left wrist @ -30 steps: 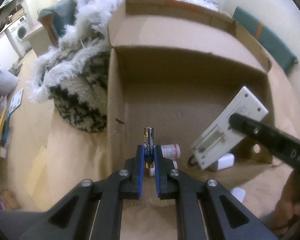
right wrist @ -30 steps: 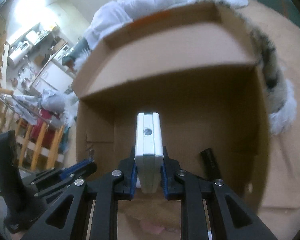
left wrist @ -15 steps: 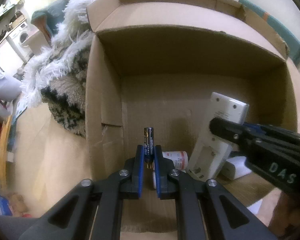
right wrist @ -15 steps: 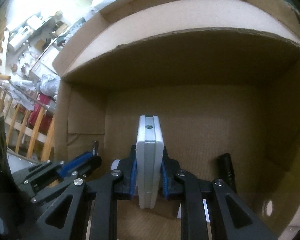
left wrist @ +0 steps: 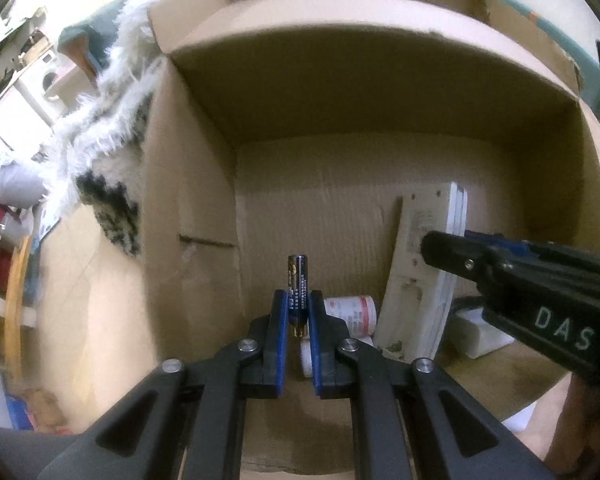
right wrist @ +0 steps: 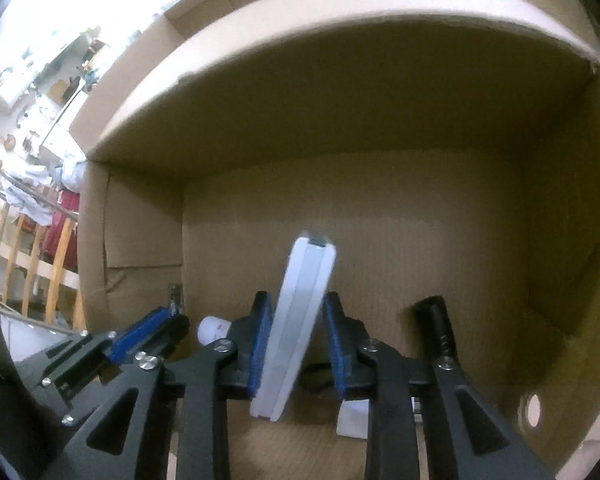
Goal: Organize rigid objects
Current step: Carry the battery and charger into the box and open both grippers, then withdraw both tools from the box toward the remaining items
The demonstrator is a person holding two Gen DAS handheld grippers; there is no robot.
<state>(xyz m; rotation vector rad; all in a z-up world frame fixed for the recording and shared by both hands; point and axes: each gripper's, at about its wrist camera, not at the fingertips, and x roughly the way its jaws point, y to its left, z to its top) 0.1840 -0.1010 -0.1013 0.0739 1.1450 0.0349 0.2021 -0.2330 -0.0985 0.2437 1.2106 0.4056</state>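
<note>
Both grippers reach into an open cardboard box (left wrist: 204, 220) lying on its side. My left gripper (left wrist: 298, 308) is shut on a dark battery (left wrist: 297, 280), held upright above the box floor. My right gripper (right wrist: 296, 320) has opened; its blue pads stand apart from the white flat device (right wrist: 300, 312), which leans tilted between them, its lower end on the box floor. The device also shows in the left wrist view (left wrist: 424, 268), beside the right gripper's finger (left wrist: 500, 264). The left gripper shows in the right wrist view (right wrist: 156, 332).
A white bottle with a red label (left wrist: 350, 314) lies on the box floor behind the battery. A black cylinder (right wrist: 438, 332) and a white block (left wrist: 482, 334) lie at the right. A furry black-and-white blanket (left wrist: 100, 160) lies left of the box (right wrist: 340, 200).
Both grippers moved deeper into the box. The right gripper opened and let go of the white device, which now leans tilted on the box floor. The left gripper still holds the battery.
</note>
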